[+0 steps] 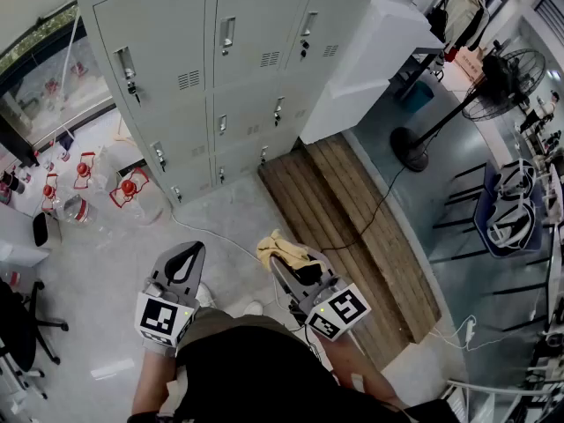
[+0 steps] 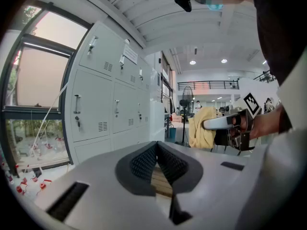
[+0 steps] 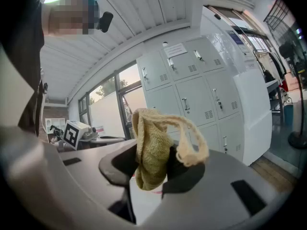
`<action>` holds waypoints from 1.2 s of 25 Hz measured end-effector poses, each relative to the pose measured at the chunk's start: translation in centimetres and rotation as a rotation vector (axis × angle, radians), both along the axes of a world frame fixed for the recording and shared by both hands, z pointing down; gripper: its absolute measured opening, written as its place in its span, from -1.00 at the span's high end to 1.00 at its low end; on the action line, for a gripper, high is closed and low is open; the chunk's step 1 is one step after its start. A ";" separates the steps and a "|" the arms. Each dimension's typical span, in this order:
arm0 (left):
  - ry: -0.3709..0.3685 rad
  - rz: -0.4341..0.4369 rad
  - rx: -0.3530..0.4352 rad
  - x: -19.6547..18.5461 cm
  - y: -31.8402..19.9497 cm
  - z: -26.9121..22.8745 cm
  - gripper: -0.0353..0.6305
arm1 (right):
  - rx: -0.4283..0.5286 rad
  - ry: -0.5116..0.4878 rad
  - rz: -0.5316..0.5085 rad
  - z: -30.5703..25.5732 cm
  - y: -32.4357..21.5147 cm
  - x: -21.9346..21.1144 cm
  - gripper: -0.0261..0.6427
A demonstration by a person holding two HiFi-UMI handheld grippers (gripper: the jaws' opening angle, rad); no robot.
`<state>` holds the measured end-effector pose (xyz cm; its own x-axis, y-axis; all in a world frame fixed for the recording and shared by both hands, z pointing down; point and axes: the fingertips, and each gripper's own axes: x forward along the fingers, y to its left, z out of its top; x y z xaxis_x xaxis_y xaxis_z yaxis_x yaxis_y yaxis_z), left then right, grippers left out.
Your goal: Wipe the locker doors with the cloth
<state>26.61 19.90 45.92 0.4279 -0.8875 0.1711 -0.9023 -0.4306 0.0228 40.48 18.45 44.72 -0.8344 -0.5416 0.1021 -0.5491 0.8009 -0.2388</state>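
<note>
Grey metal lockers stand ahead of me, all doors closed; they also show in the left gripper view and the right gripper view. My right gripper is shut on a yellow knitted cloth, held low near my body, well short of the lockers. The cloth bunches between the jaws, with a loop hanging over the right side. My left gripper is shut with nothing in it; its ribbed pads meet at the tips. From the left gripper view the cloth hangs off the right gripper.
A wooden plank platform lies to the right of the lockers, beside a white cabinet. A standing fan is farther right, with its cable across the floor. Red-capped containers sit on the floor at left, near an office chair.
</note>
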 end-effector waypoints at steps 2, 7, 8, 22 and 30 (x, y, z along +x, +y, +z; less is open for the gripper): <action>0.008 -0.007 0.013 -2.0 0.1 0.3 0.86 | -0.002 0.000 -0.013 0.0 0.2 -1.9 0.50; 0.024 -0.037 -0.005 -6.8 -0.3 0.3 0.86 | -0.004 -0.003 -0.048 -0.4 -0.4 -7.2 0.50; 0.018 -0.043 0.007 -8.0 -0.4 0.3 0.86 | -0.002 0.001 -0.057 -0.5 -0.6 -8.4 0.50; -0.013 -0.214 0.051 -26.5 -3.5 0.6 0.86 | 0.075 0.017 -0.174 -0.7 -7.6 -26.5 0.49; -0.003 -0.278 0.048 -33.7 -6.6 -0.5 0.86 | 0.091 0.013 -0.231 -2.4 -12.8 -35.0 0.48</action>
<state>-7.12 13.29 45.38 0.1664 -0.9779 0.1269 -0.9859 -0.1670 0.0057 5.49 5.68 42.33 -0.9361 -0.3439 0.0732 -0.3513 0.9235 -0.1540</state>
